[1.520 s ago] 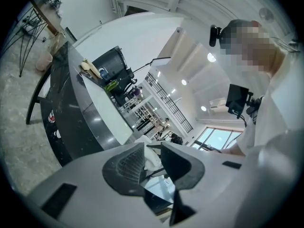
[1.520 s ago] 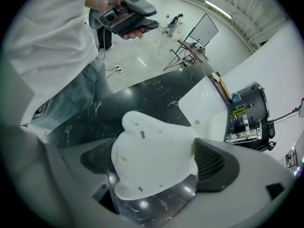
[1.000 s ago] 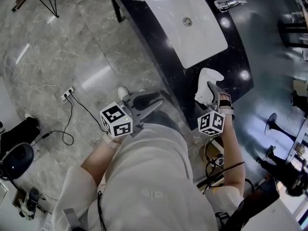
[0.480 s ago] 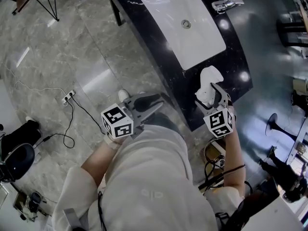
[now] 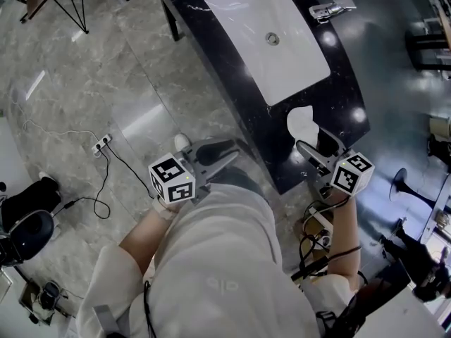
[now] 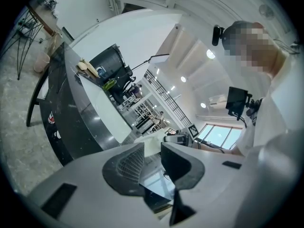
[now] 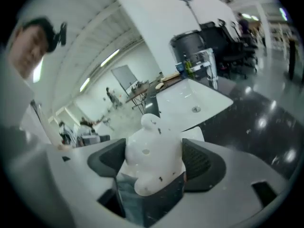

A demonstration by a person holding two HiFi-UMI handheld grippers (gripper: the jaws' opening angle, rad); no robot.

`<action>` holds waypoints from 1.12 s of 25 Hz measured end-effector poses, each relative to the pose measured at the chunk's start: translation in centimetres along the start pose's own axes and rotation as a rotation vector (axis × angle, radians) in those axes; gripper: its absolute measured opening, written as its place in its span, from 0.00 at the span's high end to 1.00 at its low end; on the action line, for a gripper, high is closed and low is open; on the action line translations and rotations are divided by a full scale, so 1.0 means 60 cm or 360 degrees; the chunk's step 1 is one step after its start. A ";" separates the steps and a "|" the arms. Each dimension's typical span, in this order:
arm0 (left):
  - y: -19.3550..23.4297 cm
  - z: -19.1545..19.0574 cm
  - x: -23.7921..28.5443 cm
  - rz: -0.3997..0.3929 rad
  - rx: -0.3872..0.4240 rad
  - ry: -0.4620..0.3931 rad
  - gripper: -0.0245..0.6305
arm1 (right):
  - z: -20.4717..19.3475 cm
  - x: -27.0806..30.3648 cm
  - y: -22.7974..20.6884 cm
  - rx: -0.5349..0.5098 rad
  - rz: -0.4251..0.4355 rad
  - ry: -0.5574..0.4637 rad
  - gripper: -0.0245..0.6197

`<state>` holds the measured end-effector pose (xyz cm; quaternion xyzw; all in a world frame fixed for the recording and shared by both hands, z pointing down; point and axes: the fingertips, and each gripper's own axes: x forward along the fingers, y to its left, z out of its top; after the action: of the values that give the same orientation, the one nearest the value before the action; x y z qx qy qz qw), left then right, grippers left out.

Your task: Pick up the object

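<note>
Over counter [image 5: 342, 76] — right claw [image 7: 154, 156] just closing on white figurine [image 7: 151, 144] | left claw [image 6: 152, 156] ajar, empty

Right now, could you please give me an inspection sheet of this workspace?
Surface: black counter with white sink and faucet.
Job's things: white object, in the right gripper.
Clutter: small items at the counter's far end, too small to tell.
Grippers: right gripper shut on the white object, jaws have just been closing; left gripper open, nothing between.
Cables: power strip and cable on floor.
Surroundings: grey marble floor, black stand legs.
</note>
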<state>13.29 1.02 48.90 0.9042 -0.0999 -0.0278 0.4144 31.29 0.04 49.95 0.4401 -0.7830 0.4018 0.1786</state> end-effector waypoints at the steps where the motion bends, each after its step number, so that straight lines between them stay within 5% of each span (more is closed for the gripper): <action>1: 0.000 0.000 0.001 -0.0001 0.0000 0.0003 0.82 | 0.003 -0.004 0.002 0.0171 0.0079 -0.0052 0.35; 5: 0.000 0.002 0.009 -0.0007 0.0001 0.0020 0.82 | -0.006 -0.013 0.003 0.0658 0.0321 -0.0217 0.36; 13: 0.007 0.001 0.028 -0.0020 -0.0015 0.0064 0.82 | -0.015 -0.024 -0.009 0.1195 0.0651 -0.0625 0.37; 20: 0.009 0.004 0.029 -0.0016 -0.0011 0.0085 0.82 | -0.004 -0.033 0.004 0.1377 0.0855 -0.0951 0.37; 28: 0.009 0.028 0.007 0.0015 0.0022 0.0045 0.82 | 0.034 -0.022 0.051 0.1419 0.1045 -0.1102 0.37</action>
<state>13.40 -0.62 48.21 0.9068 -0.0986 -0.0124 0.4097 29.61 0.04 46.43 0.3138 -0.6472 0.5567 -0.4157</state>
